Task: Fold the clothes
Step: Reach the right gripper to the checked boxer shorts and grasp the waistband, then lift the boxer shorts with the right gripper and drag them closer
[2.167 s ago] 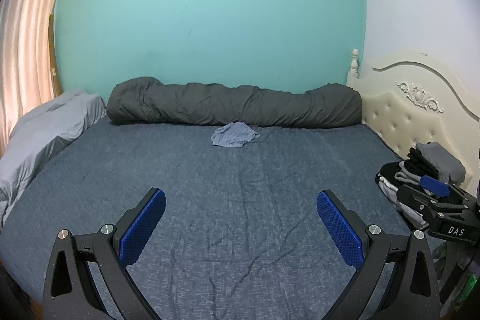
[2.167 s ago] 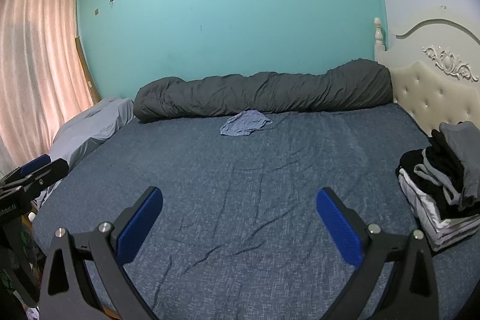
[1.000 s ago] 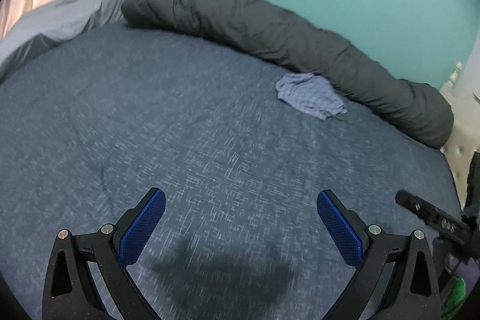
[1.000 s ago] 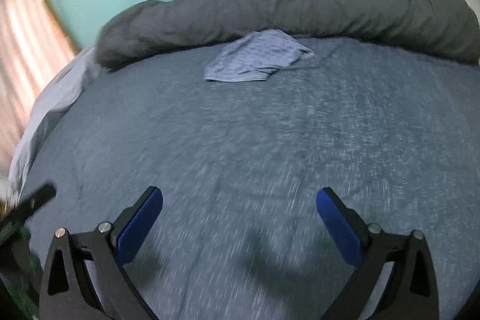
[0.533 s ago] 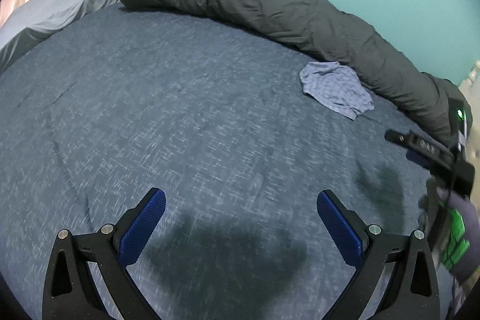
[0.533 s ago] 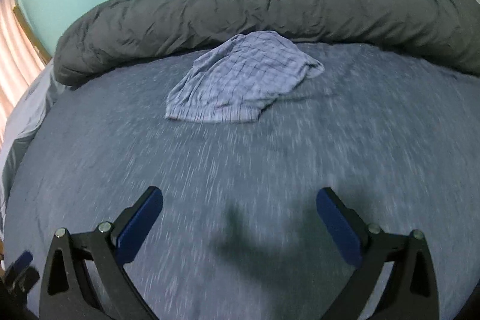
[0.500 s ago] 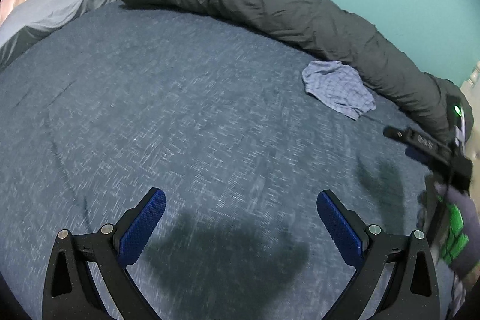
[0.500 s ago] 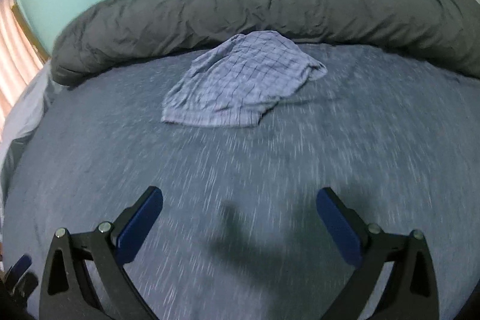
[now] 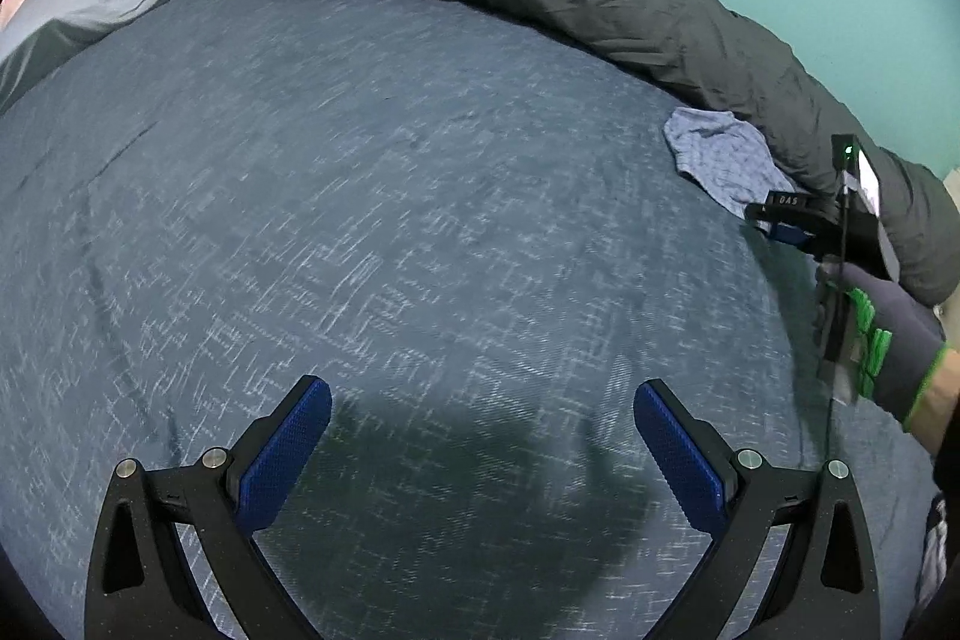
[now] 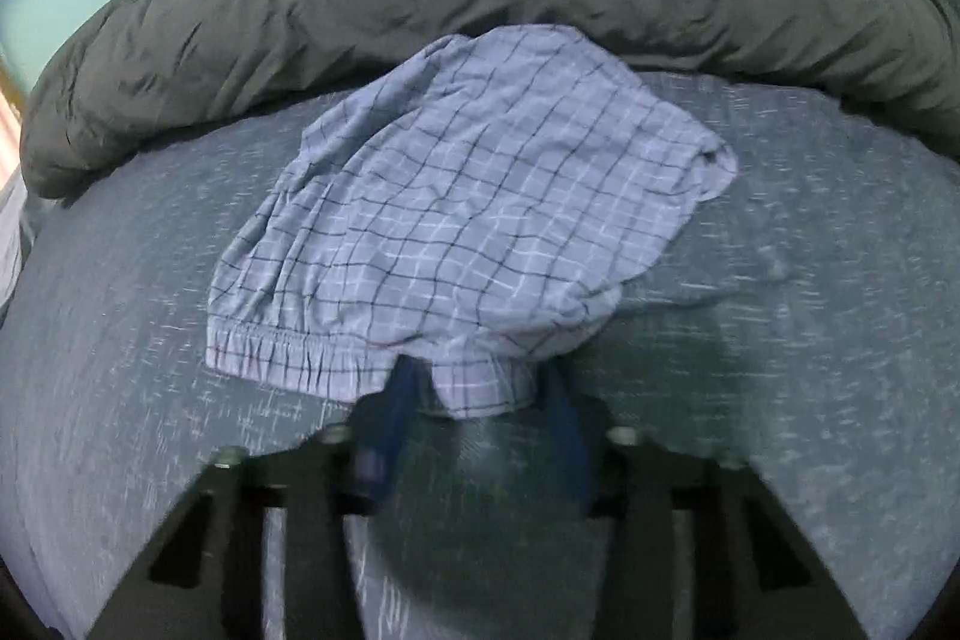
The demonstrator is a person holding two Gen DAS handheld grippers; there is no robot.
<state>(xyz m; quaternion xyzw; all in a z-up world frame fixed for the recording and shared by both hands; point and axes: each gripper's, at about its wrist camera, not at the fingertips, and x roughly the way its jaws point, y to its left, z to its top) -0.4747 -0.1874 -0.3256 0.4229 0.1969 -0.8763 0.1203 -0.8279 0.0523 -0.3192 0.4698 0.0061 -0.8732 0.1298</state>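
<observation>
We are at the pickup — right claw [image 10: 480, 394] pinching the shorts [image 10: 474, 196] by the bed's [image 10: 840, 280] far edge, left claw [image 9: 480, 448] open — next, drag them clear.

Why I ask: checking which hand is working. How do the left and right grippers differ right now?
The left gripper is wide open over bare bedsheet; the right gripper has its fingers closing around the checked shorts' waistband edge. The left is far from the shorts, the right touches them. Both have blue pads.
</observation>
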